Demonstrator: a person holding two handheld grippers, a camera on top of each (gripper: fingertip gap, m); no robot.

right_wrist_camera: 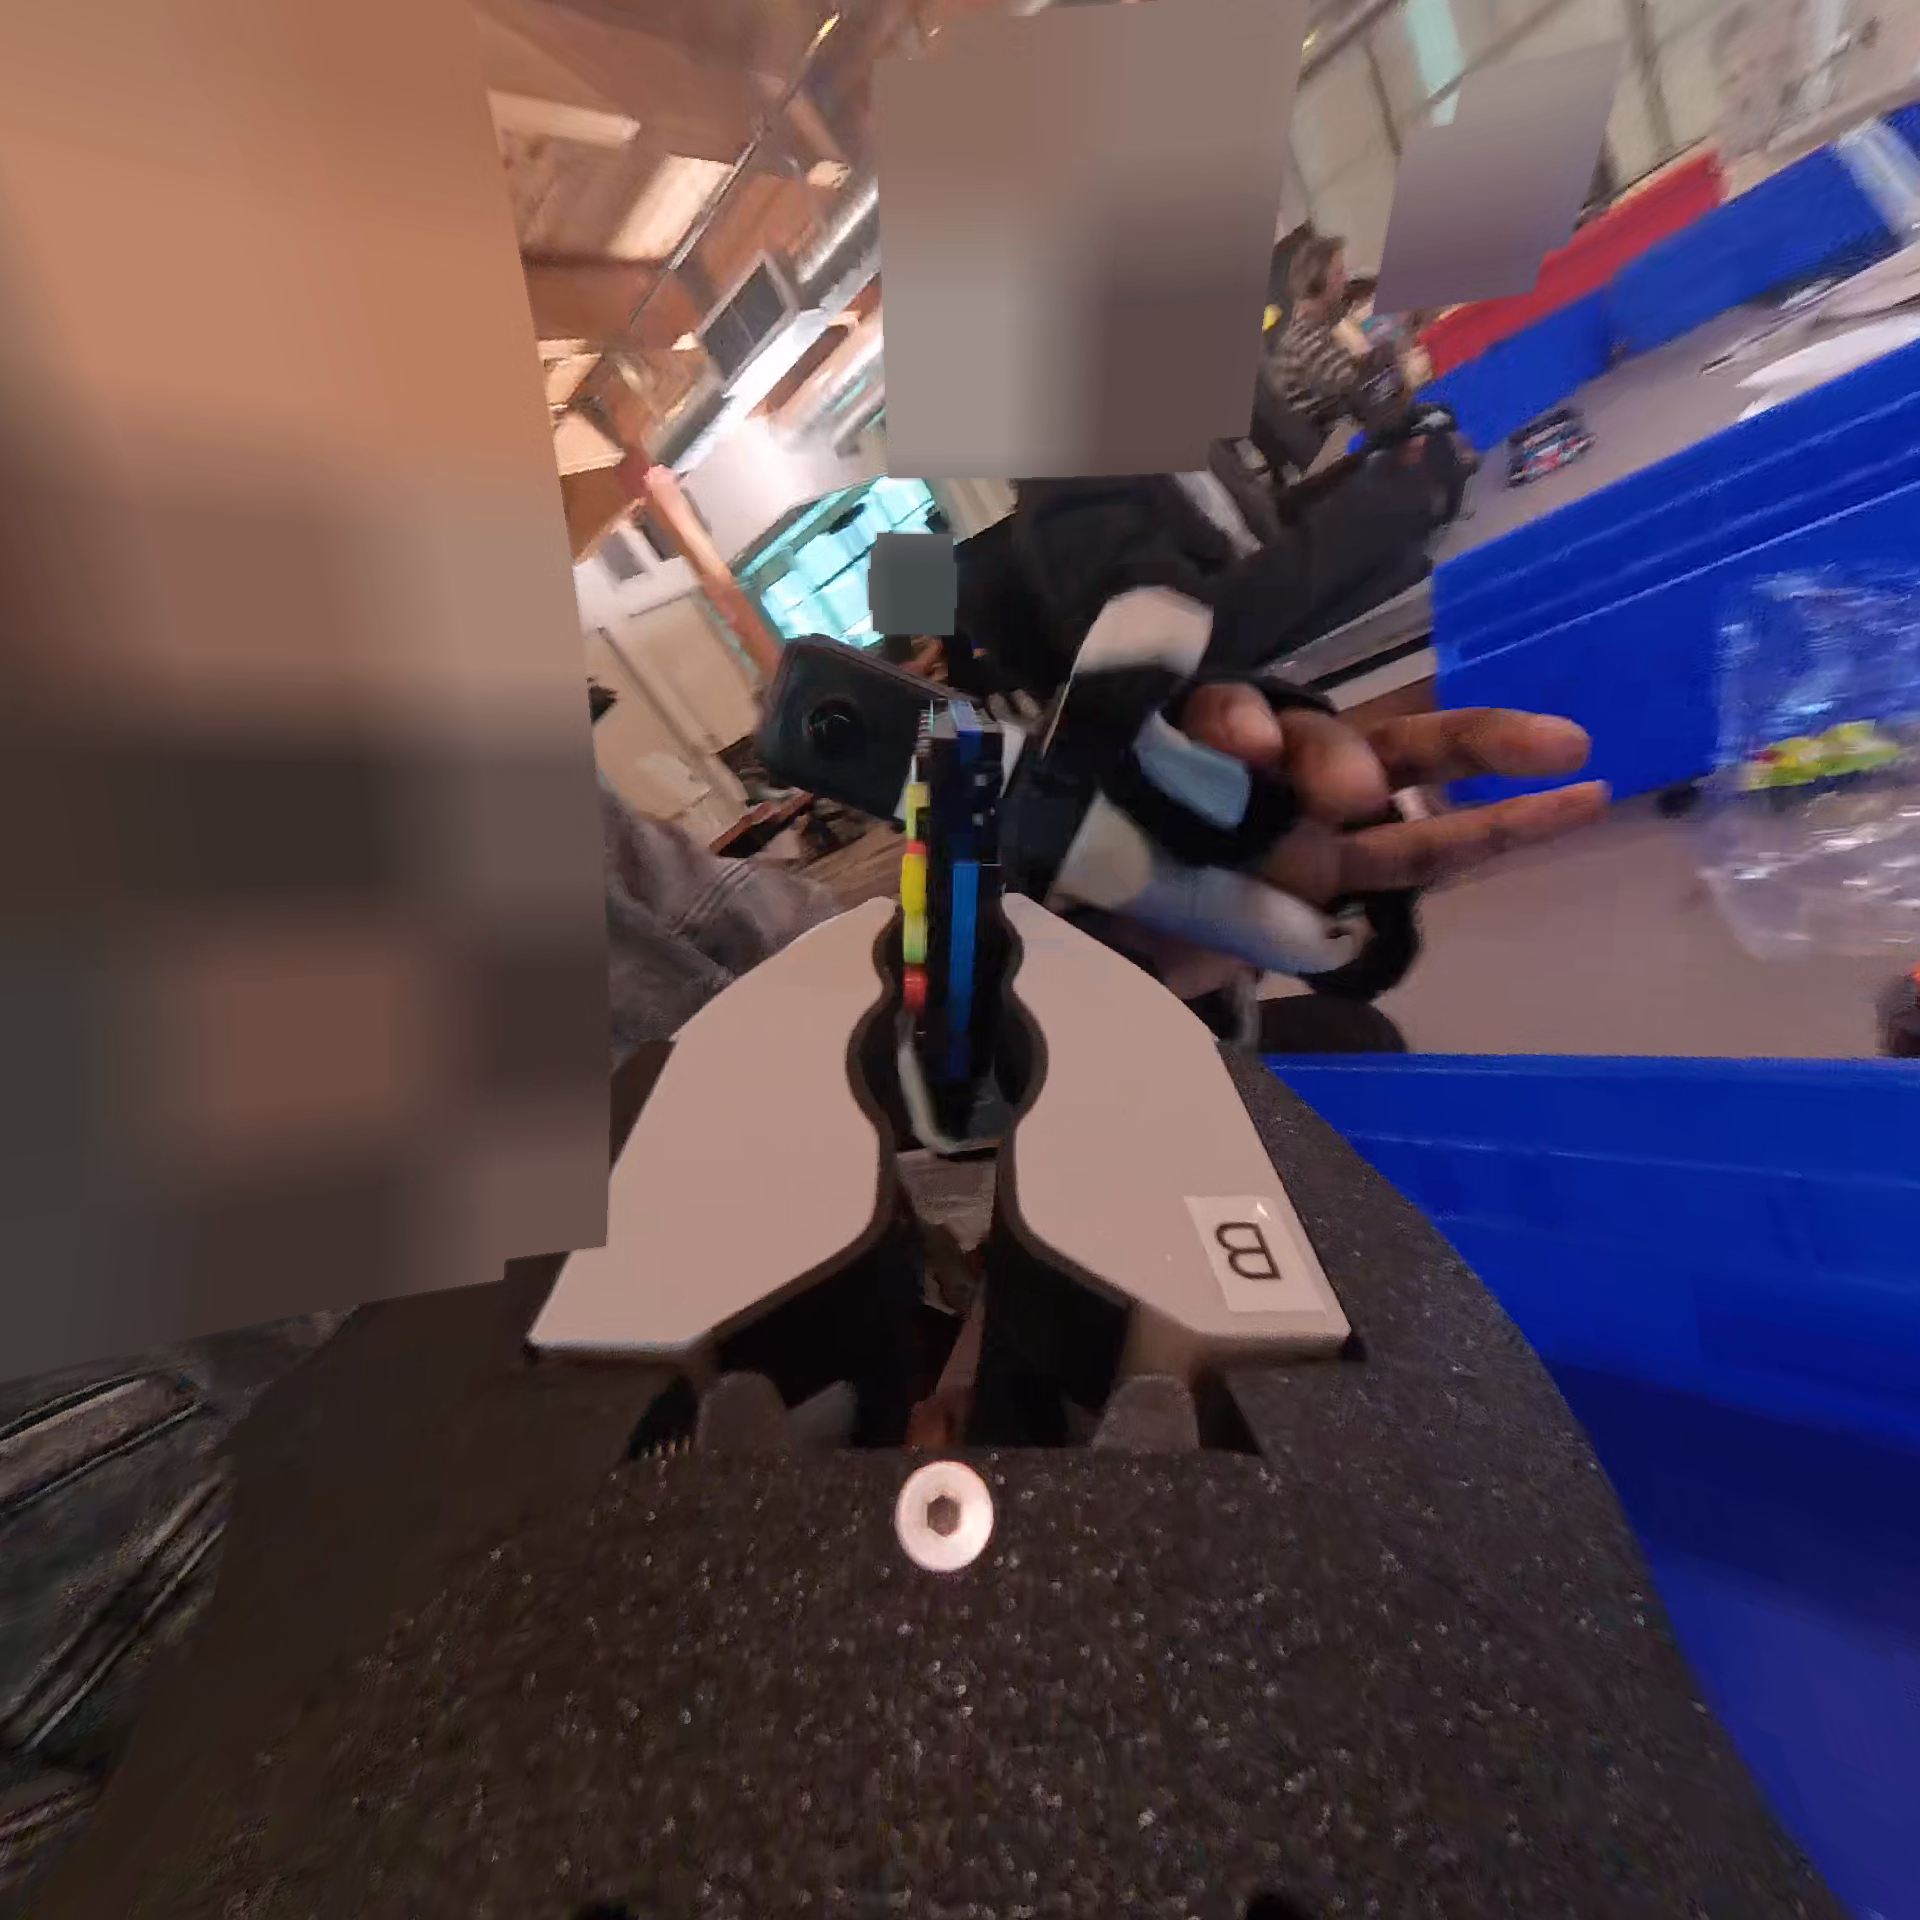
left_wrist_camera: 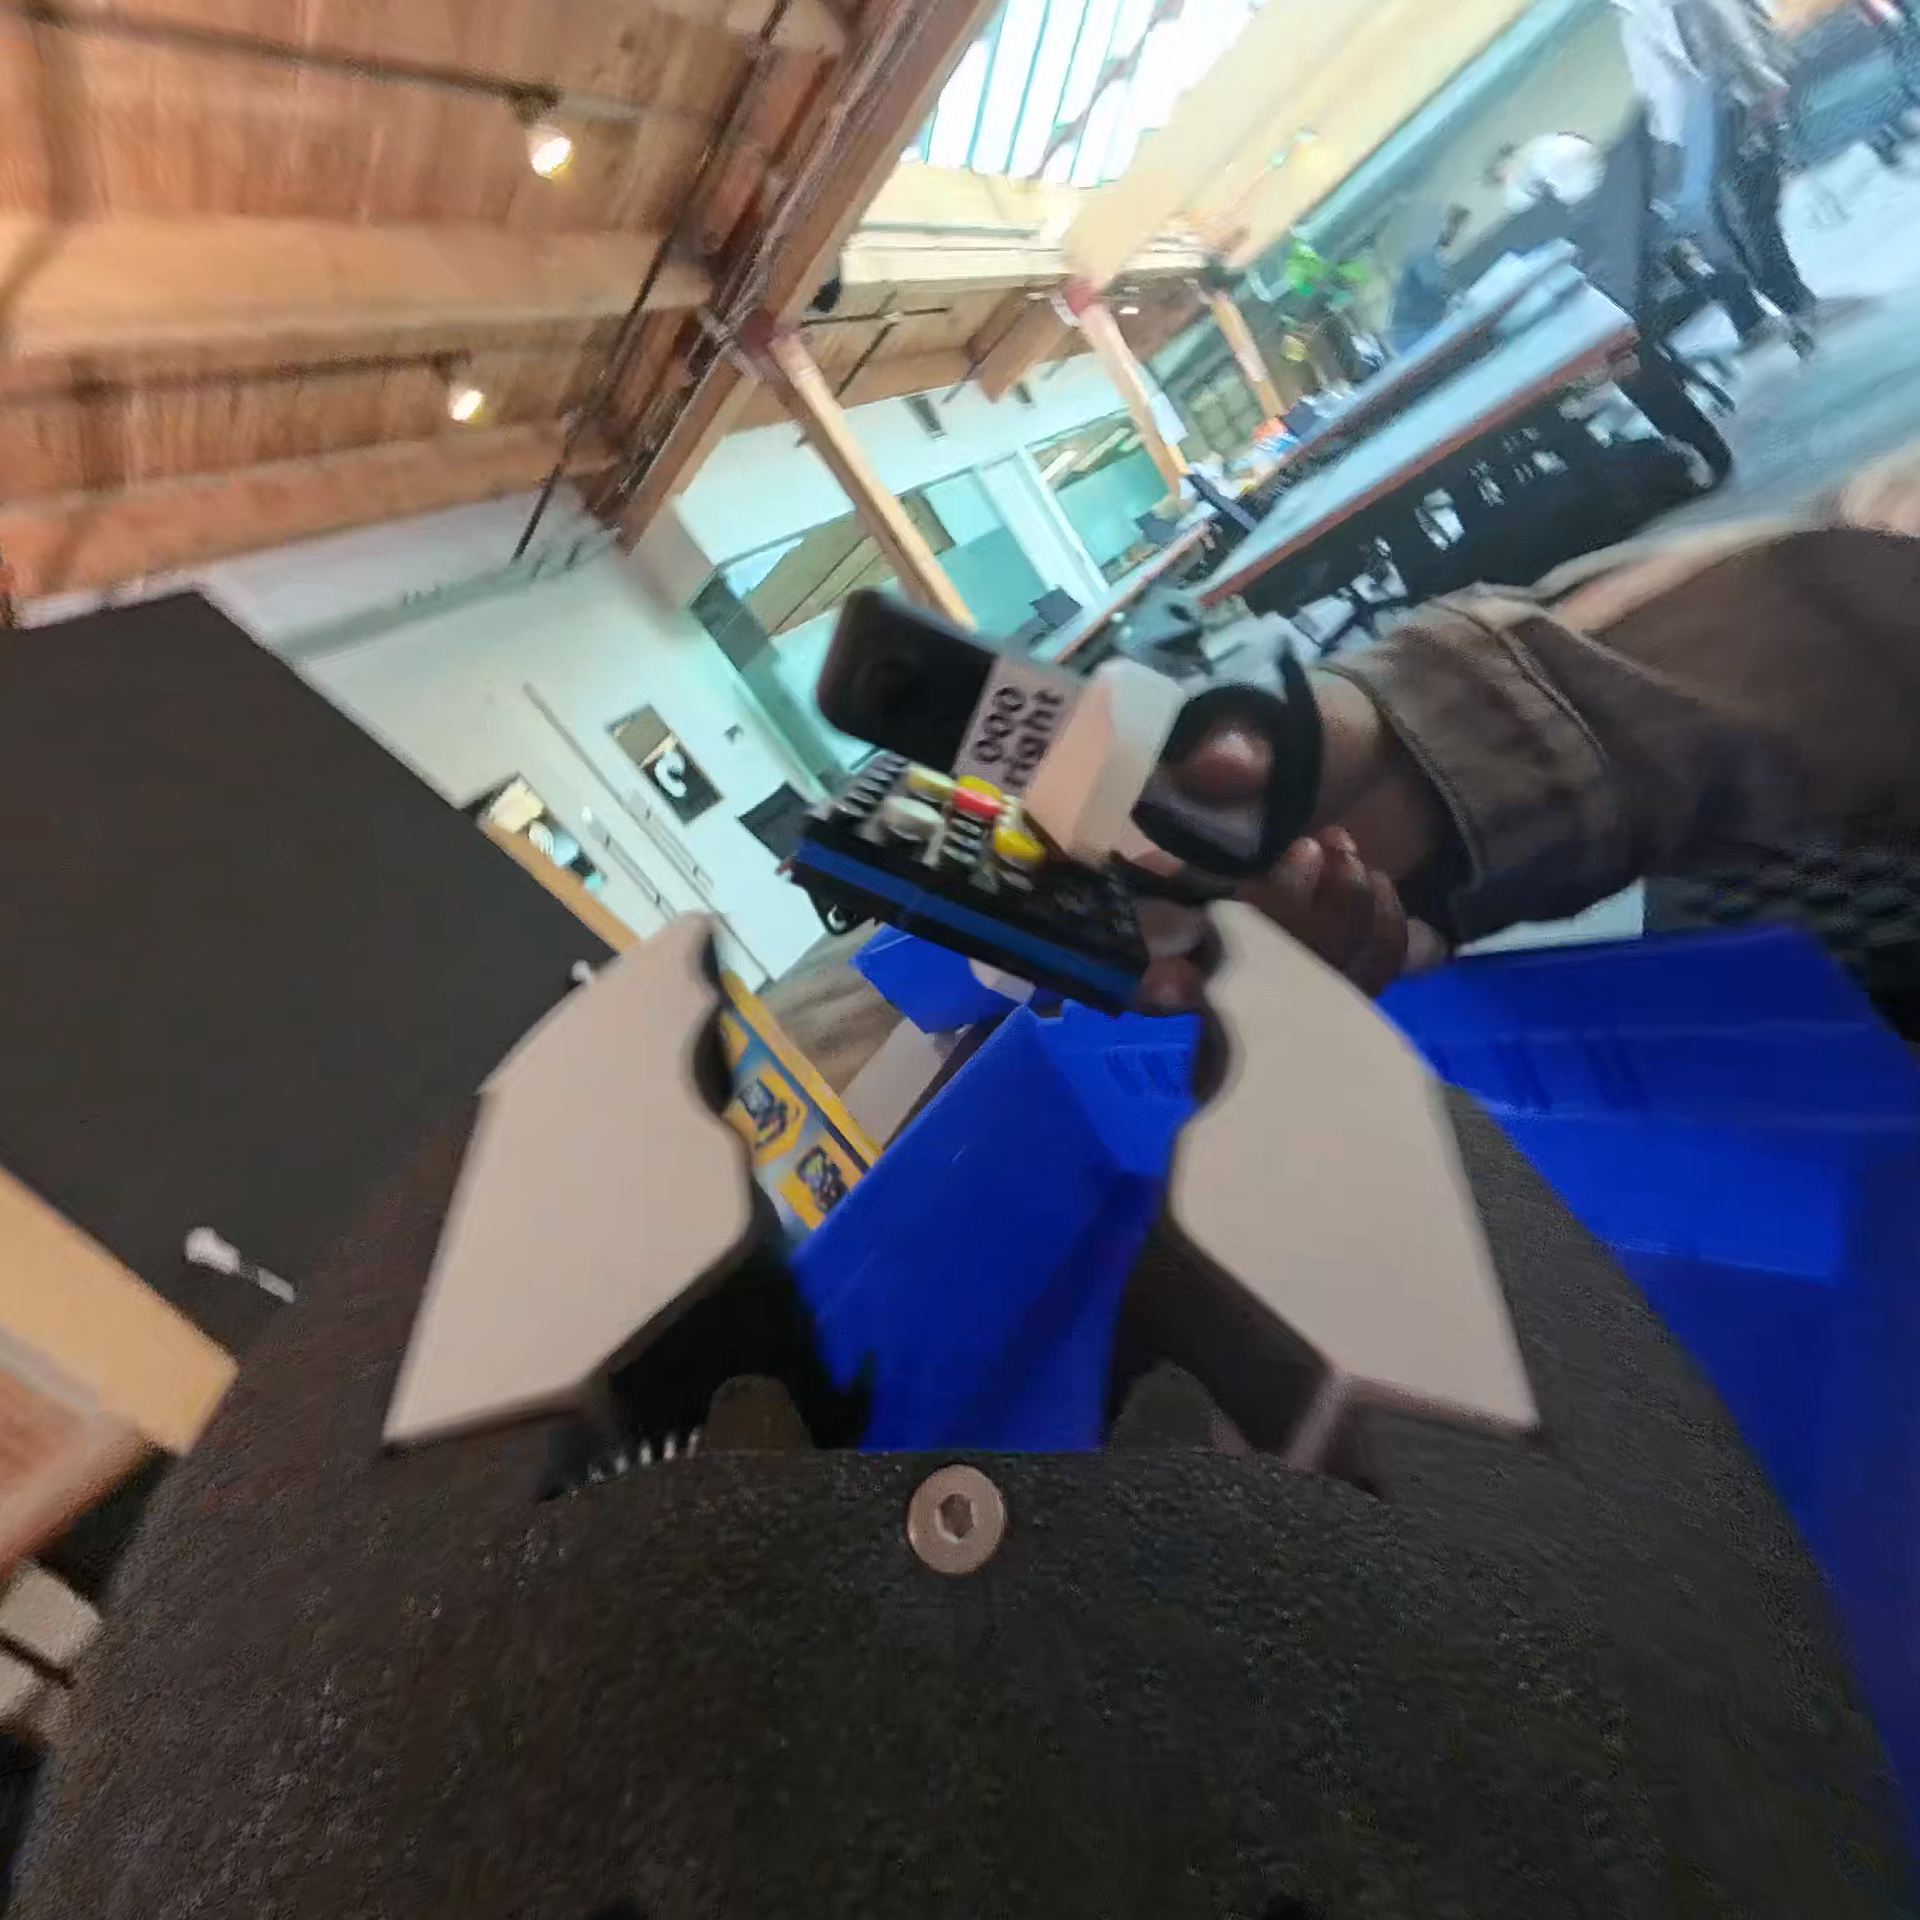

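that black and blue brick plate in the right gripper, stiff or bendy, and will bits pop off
The brick plate looks stiff: edge-on between the right gripper fingers it stays straight. Probably light, held high by one end. The small yellow and red studs on top seem the likeliest bits to pop off.

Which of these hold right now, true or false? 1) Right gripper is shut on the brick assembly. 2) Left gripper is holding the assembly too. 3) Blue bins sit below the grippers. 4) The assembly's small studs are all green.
1) True: the right gripper is shut on the black-and-blue brick assembly.
2) False: the left gripper is open and holds nothing.
3) True: blue bins lie beneath.
4) False: the studs are yellow, red and white.
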